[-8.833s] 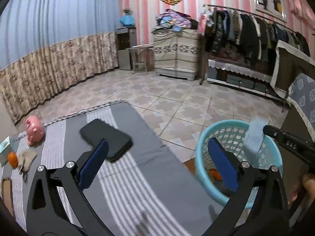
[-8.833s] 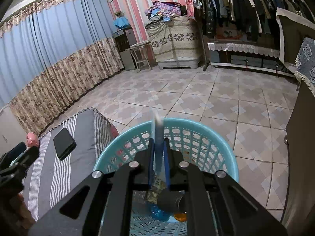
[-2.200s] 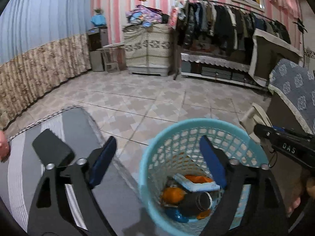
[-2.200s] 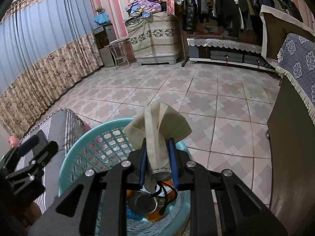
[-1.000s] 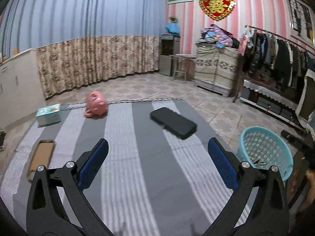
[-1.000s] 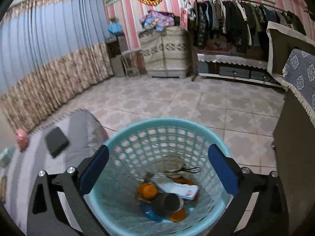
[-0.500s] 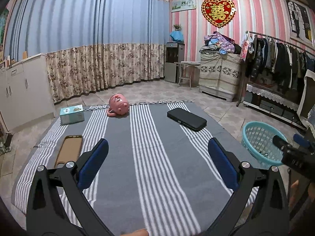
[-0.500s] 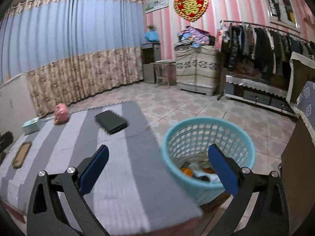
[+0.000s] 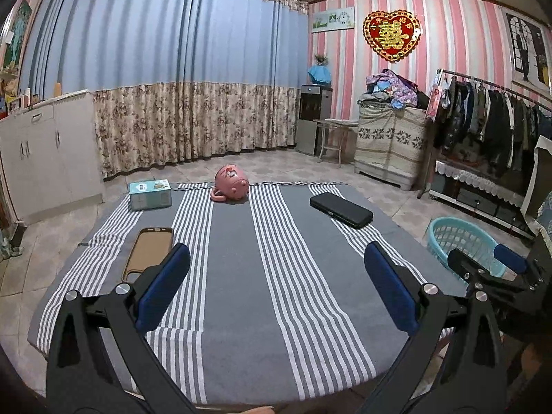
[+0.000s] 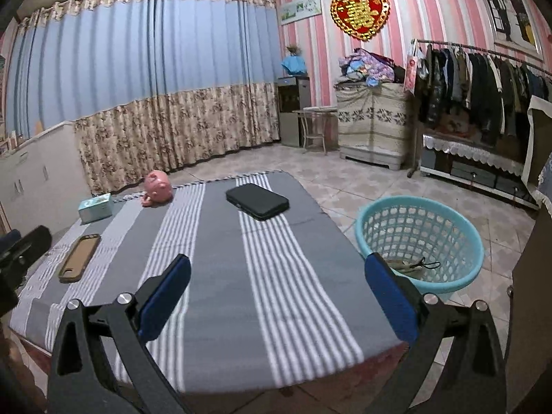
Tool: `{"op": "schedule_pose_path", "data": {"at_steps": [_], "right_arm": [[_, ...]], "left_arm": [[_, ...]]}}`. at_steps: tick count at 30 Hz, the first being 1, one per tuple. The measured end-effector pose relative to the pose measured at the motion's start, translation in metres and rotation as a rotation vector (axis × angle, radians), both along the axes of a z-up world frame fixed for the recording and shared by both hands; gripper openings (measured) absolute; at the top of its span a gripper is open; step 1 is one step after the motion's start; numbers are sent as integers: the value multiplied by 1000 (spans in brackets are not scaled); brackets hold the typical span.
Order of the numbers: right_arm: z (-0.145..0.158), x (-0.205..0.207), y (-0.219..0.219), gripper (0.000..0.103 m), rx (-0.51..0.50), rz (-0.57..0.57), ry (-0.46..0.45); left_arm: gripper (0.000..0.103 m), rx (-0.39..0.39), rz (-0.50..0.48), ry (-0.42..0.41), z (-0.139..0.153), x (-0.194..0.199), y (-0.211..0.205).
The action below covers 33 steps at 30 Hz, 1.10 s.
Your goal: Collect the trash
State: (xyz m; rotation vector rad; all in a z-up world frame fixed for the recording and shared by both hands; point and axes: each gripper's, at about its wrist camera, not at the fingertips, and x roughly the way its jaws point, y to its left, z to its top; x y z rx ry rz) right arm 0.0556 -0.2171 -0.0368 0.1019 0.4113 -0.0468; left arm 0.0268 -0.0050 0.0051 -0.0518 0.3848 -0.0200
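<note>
Left gripper (image 9: 276, 286) and right gripper (image 10: 277, 296): jaws spread wide, empty, above grey striped cloth (image 9: 286, 276). Round turquoise plastic lattice basket (image 10: 419, 241) on tiled floor beside cloth's right edge, containing what appears to be trash (image 10: 410, 265), mostly hidden. Black flat case (image 10: 257, 201) near far edge

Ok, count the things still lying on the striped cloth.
4: teal box far left, pink piggy figure far middle, black case far right, brown phone case near left. None seems hidden.
</note>
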Motion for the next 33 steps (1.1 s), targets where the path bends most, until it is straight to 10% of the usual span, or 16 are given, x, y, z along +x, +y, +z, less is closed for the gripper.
{"op": "schedule_pose_path", "data": {"at_steps": [33], "right_arm": [[5, -11, 2, 98, -38, -18, -56]], "left_arm": [[98, 32, -17, -47, -4, -6, -11]]}}
